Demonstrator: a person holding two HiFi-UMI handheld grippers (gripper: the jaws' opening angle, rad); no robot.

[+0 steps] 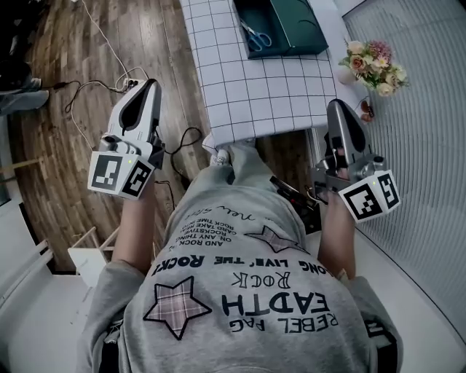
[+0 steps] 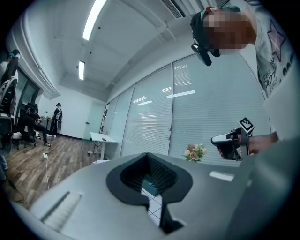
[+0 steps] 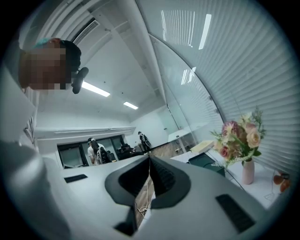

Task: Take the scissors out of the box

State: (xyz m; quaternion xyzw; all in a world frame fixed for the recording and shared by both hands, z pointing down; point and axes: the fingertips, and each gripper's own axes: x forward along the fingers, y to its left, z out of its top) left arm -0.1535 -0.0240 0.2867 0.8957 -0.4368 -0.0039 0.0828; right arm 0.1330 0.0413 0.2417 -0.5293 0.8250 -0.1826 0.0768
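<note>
Blue-handled steel scissors (image 1: 256, 36): lying inside open dark green rectangular box (image 1: 295, 22), at far end of white grid-patterned tablecloth (image 1: 255, 95). Pink-and-cream flower bouquet (image 1: 375, 65): right of box. Left gripper (image 1: 151, 84) and right gripper (image 1: 337, 105): near side, well apart from box, jaws closed together, both empty.

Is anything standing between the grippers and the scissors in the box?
Nothing visible does. The scissors lie uncovered in the box at the far end; only checked cloth separates them from the left gripper and right gripper. The flowers stand aside.
</note>
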